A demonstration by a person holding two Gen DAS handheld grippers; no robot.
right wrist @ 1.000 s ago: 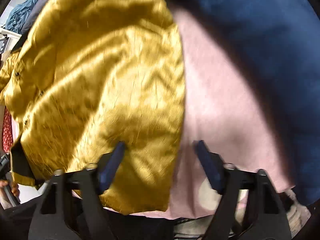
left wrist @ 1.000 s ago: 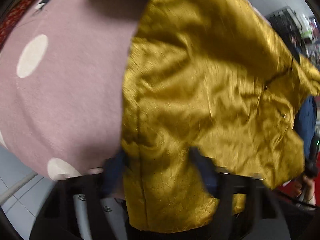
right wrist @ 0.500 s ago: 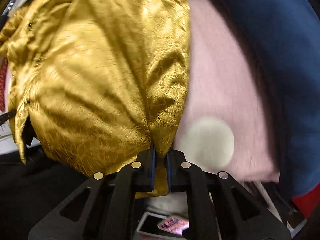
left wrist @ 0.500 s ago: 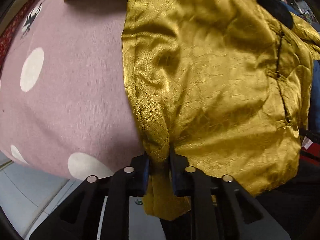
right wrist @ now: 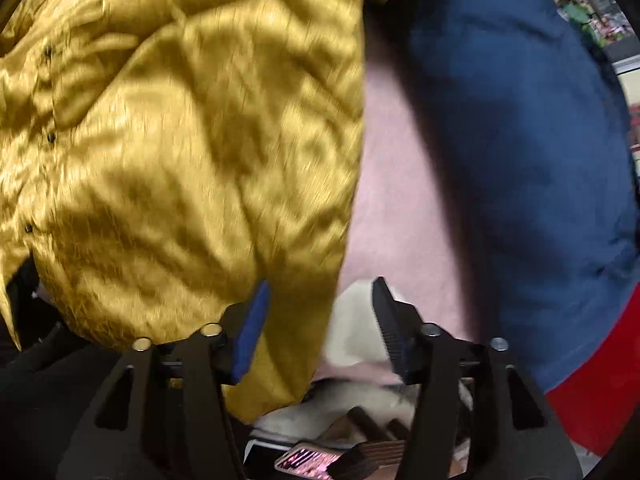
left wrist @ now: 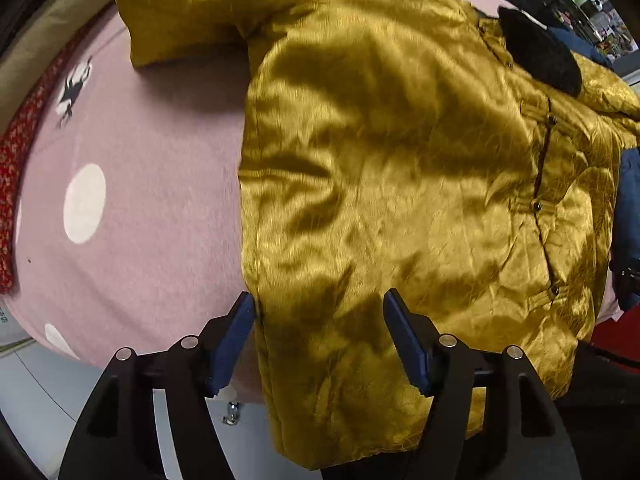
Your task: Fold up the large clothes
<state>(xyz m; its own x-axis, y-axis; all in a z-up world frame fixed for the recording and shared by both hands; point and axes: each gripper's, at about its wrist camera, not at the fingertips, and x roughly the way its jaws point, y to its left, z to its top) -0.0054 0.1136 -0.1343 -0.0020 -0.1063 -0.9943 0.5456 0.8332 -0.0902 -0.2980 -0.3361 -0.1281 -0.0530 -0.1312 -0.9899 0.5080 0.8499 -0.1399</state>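
A shiny gold jacket (left wrist: 400,168) with small dark buttons and a black collar (left wrist: 540,56) lies spread on a pink cover with white dots (left wrist: 132,200). My left gripper (left wrist: 318,308) hovers over the jacket's lower left corner, its jaws opening; the fabric lies beneath them, untouched by the blue pads. In the right wrist view the same gold jacket (right wrist: 172,152) fills the left side. My right gripper (right wrist: 320,292) hangs above the jacket's lower right edge, its jaws opening too, and no cloth is pinched.
A dark blue garment (right wrist: 520,140) lies right of the jacket on the pink cover (right wrist: 392,200). A red patterned cloth (left wrist: 16,148) runs along the cover's left edge. Grey floor (left wrist: 36,384) shows below the cover's edge. Something red (right wrist: 600,380) sits at the lower right.
Half a second ago both grippers were pinched on the jacket's hem corners. Both have since let go, spread their jaws and risen, and the jacket lies flatter.
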